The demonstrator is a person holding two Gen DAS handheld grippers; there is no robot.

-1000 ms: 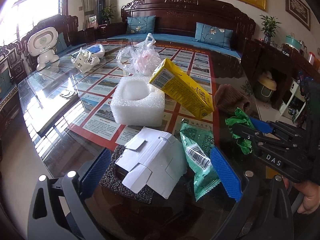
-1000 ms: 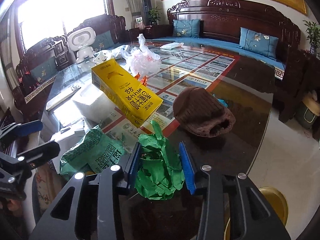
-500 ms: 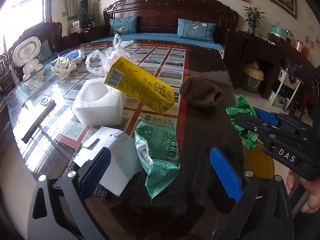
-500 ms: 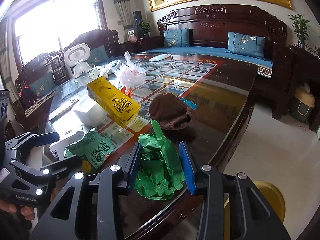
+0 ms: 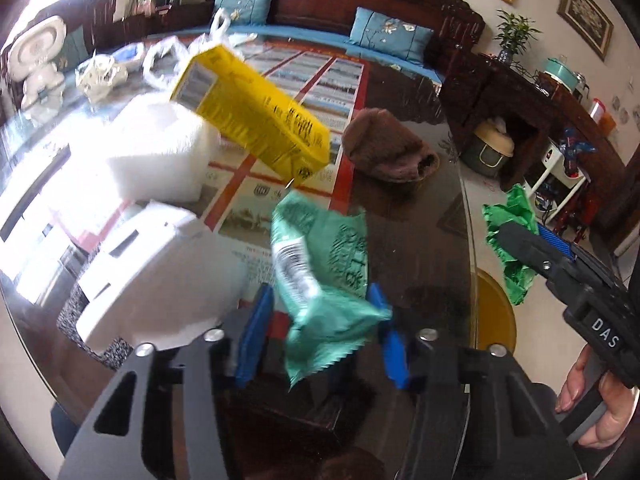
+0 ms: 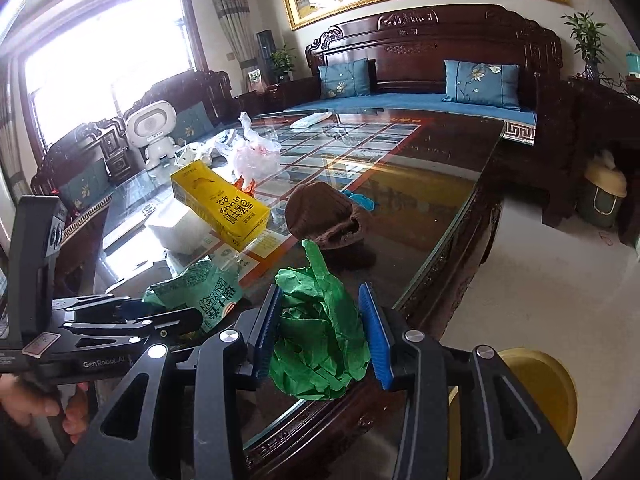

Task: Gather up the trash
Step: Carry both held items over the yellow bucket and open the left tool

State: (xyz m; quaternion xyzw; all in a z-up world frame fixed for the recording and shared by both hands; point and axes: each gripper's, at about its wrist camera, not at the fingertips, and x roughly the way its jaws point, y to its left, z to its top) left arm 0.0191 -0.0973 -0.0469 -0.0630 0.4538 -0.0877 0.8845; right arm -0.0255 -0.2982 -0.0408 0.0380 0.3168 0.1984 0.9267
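Observation:
My left gripper (image 5: 320,332) is shut on a green snack wrapper (image 5: 320,264) with a barcode, at the near edge of the glass table (image 5: 420,240). My right gripper (image 6: 322,332) is shut on a crumpled green paper wad (image 6: 316,336) and holds it over the table's edge; the wad also shows in the left wrist view (image 5: 512,236). A yellow carton (image 5: 252,112) leans on a white foam block (image 5: 156,152). A white folded card (image 5: 152,272) lies left of the wrapper. The wrapper also shows in the right wrist view (image 6: 200,296).
A brown knitted hat (image 5: 388,152) lies mid-table. A clear plastic bag (image 6: 252,152) and a white robot toy (image 6: 154,132) stand farther back. A yellow bin (image 6: 536,392) sits on the floor beside the table. A dark wooden sofa (image 6: 420,64) stands behind.
My left gripper has moved forward and closed on the green wrapper. My right gripper has carried the green wad further out past the table edge, toward the yellow bin.

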